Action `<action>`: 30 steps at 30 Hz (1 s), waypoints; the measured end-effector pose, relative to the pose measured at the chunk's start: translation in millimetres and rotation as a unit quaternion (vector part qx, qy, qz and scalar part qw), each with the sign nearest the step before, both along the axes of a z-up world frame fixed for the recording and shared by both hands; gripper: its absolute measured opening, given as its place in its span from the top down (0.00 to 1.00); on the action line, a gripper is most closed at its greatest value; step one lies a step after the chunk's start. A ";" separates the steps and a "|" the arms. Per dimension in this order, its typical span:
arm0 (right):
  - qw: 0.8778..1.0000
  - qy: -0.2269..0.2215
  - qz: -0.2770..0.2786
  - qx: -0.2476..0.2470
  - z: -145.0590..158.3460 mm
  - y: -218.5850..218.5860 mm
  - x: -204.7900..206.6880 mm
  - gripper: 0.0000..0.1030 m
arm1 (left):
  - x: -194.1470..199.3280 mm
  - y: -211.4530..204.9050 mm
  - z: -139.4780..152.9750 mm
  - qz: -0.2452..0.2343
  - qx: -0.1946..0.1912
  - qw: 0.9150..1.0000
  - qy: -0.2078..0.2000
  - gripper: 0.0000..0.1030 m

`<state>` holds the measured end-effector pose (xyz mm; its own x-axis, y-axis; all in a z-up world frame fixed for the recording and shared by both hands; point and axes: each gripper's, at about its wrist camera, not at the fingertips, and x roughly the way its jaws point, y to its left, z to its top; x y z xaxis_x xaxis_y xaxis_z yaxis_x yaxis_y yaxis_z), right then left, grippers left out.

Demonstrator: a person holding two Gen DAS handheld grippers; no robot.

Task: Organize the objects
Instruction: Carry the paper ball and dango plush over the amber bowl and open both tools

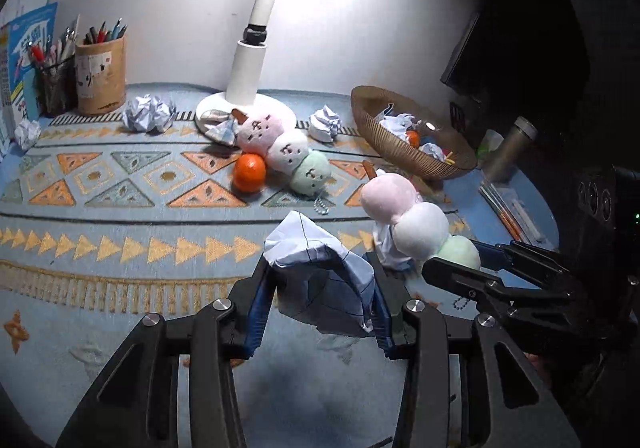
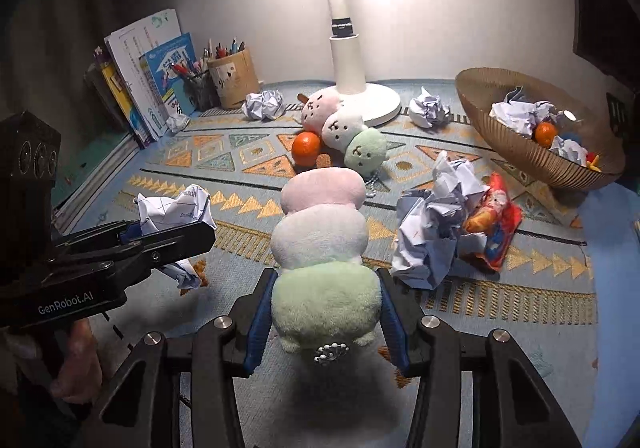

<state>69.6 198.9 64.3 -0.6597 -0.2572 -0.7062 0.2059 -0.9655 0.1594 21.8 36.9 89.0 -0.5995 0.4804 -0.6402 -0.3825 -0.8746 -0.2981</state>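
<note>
My left gripper [image 1: 320,280] is shut on a crumpled paper ball [image 1: 320,276] and holds it above the patterned mat; it also shows in the right wrist view [image 2: 176,215]. My right gripper [image 2: 326,292] is shut on the green end of a three-ball dango plush [image 2: 324,236], seen from the left wrist view [image 1: 416,224] lifted over the mat. A second dango plush [image 1: 284,151] lies by the lamp base next to an orange [image 1: 250,172]. A woven basket [image 1: 372,127] at the right holds paper balls and an orange.
A white lamp [image 1: 248,75] stands at the back centre. Pen holders [image 1: 100,75] and books [image 2: 148,79] stand at the back left. Loose paper balls [image 1: 149,113] [image 1: 326,123] [image 2: 436,224] and a red snack packet [image 2: 494,219] lie on the mat. A metal bottle [image 1: 508,147] stands right of the basket.
</note>
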 end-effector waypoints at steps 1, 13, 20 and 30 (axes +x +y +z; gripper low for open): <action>1.000 0.013 -0.012 -0.002 12.1 12.1 -2.5 0.54 | -6.6 9.6 10.1 -0.007 -0.002 1.000 0.010 0.61; 0.973 0.069 -0.212 -0.050 74.4 186.0 -85.8 0.54 | -131.8 152.4 49.4 -0.081 0.008 0.996 0.044 0.61; 0.973 0.041 -0.216 -0.074 53.7 212.1 -142.0 0.34 | -178.2 196.8 34.2 -0.096 0.015 0.994 0.045 0.21; 0.977 0.019 -0.192 -0.089 45.2 213.4 -111.6 0.29 | -150.6 117.1 39.5 -0.053 0.077 0.995 0.026 0.05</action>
